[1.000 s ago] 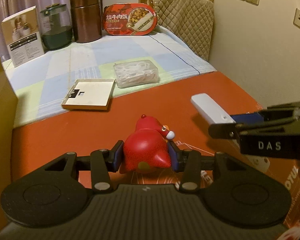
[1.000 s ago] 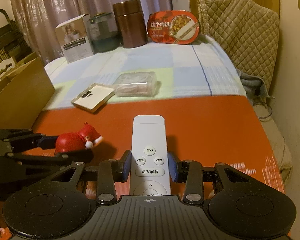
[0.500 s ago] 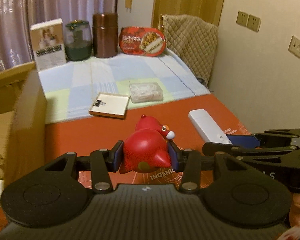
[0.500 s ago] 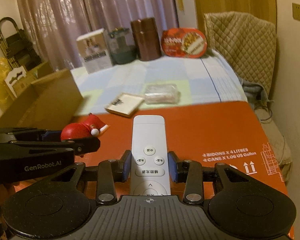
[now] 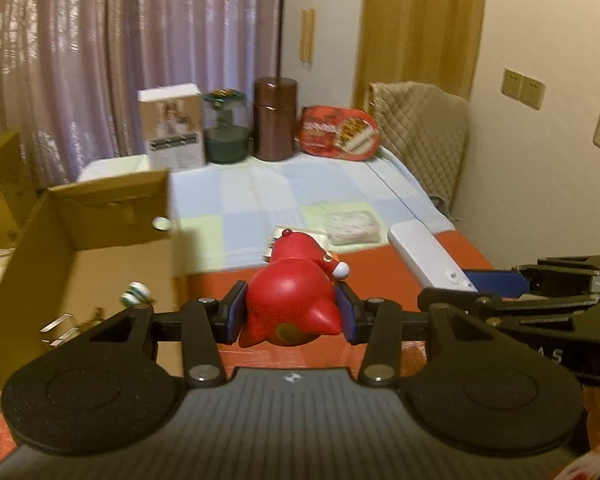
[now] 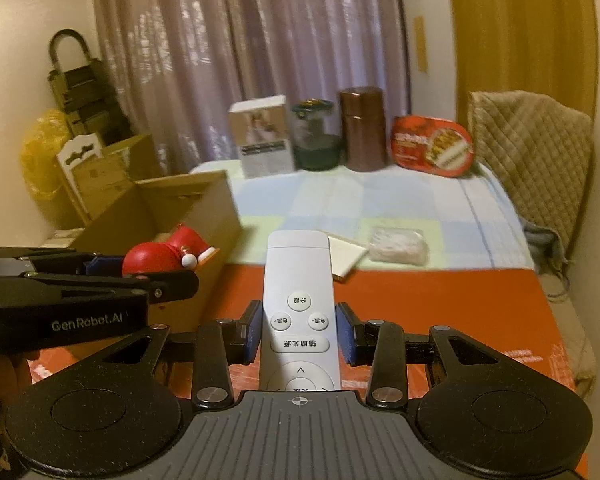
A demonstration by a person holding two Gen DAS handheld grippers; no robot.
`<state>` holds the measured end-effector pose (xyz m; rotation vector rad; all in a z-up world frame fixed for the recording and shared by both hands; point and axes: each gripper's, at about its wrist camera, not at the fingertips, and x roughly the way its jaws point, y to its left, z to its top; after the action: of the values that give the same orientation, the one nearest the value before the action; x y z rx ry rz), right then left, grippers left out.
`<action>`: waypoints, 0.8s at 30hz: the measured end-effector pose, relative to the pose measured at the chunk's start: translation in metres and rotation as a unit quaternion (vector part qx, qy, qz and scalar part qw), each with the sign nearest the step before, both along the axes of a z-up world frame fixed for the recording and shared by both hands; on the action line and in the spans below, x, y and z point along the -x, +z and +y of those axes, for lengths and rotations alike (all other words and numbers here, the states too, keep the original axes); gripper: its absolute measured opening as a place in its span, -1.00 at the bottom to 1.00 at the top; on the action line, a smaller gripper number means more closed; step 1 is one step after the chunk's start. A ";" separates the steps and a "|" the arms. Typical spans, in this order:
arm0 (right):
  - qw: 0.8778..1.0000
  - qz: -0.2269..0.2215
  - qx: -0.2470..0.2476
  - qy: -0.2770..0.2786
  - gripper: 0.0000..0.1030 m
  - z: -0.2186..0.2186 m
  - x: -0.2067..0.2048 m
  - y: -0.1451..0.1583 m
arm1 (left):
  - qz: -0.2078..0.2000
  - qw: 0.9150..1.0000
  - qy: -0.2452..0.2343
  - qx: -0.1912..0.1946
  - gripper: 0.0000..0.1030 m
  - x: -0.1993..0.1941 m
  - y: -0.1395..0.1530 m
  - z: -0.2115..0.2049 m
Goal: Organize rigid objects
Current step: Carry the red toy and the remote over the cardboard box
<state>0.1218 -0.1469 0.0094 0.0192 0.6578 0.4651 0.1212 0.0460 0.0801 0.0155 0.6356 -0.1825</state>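
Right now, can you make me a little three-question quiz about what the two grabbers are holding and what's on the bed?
1. True or false: the left gripper is shut on a red toy figure.
2. What does the right gripper hold? A) a brown canister B) a white remote control C) a clear plastic box
3. Fill in: the open cardboard box sits to the ____ of the red toy figure in the left wrist view.

Key
1. True: both pads press its sides.
2. B. The brown canister stands far back on the bed, and the clear plastic box lies on the checked bedspread.
3. left
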 end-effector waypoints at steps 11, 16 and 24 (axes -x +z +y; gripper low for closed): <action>0.998 -0.013 -0.007 0.064 -0.31 0.066 -0.001 0.020 | -0.010 0.999 0.047 -0.012 -0.20 0.007 0.028 0.073; 0.996 -0.010 -0.015 0.089 -0.31 0.095 -0.005 0.022 | -0.008 0.997 0.067 -0.024 -0.20 0.010 0.032 0.111; 0.993 0.006 -0.012 0.120 -0.31 0.140 -0.015 0.013 | 0.004 0.994 0.105 -0.038 -0.21 0.008 0.028 0.168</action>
<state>0.1365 -0.0065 0.0224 -0.0347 0.6688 0.7058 0.1136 0.2138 0.1077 0.0204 0.6467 0.0452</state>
